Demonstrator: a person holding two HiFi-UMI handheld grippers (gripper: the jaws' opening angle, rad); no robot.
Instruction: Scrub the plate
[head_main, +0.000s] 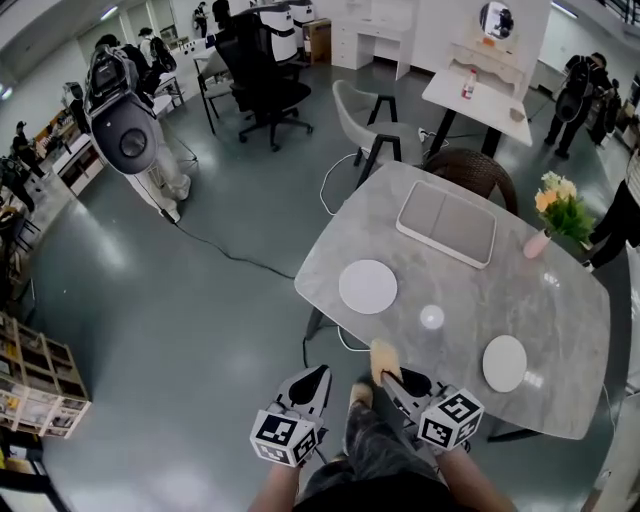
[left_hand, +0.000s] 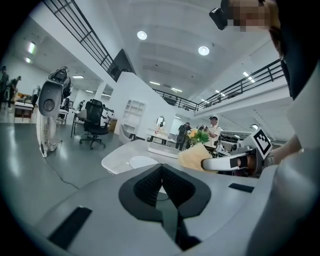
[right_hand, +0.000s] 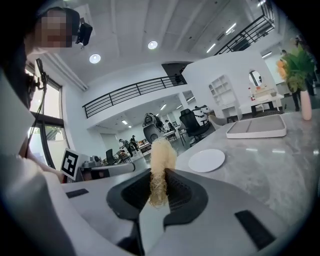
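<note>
In the head view a grey marbled desk (head_main: 520, 290) carries a white plate (head_main: 368, 286) close to its left edge, a second plate (head_main: 505, 363) near its right near corner, and a small white round thing (head_main: 431, 317) between the two. A pale tray (head_main: 447, 222) lies toward the far edge, and a vase of flowers (head_main: 556, 208) stands at the far right corner. The left claw (head_main: 316, 376) hangs off the desk, over the floor beside the near left corner. The right claw (head_main: 397, 379) sits at the near edge with a tan sponge (head_main: 384, 356) sticking out of it over the desk top, well short of the plate. In the left gripper view the left claw (left_hand: 162, 171) has its two dark pads pressed together with nothing between them. Beyond it the plate (left_hand: 142, 161) lies flat on the desk (left_hand: 116, 161), and the right claw (left_hand: 220, 163) shows from the side with the sponge (left_hand: 192, 156) at its tip. In the right gripper view the right claw (right_hand: 160, 176) is clamped on the sponge (right_hand: 162, 151), which stands upright between the pads and rises above them. The plate (right_hand: 206, 160) lies just beyond on the desk (right_hand: 280, 170), apart from the sponge, with the tray (right_hand: 257, 129) and the vase of flowers (right_hand: 302, 75) farther back.
</note>
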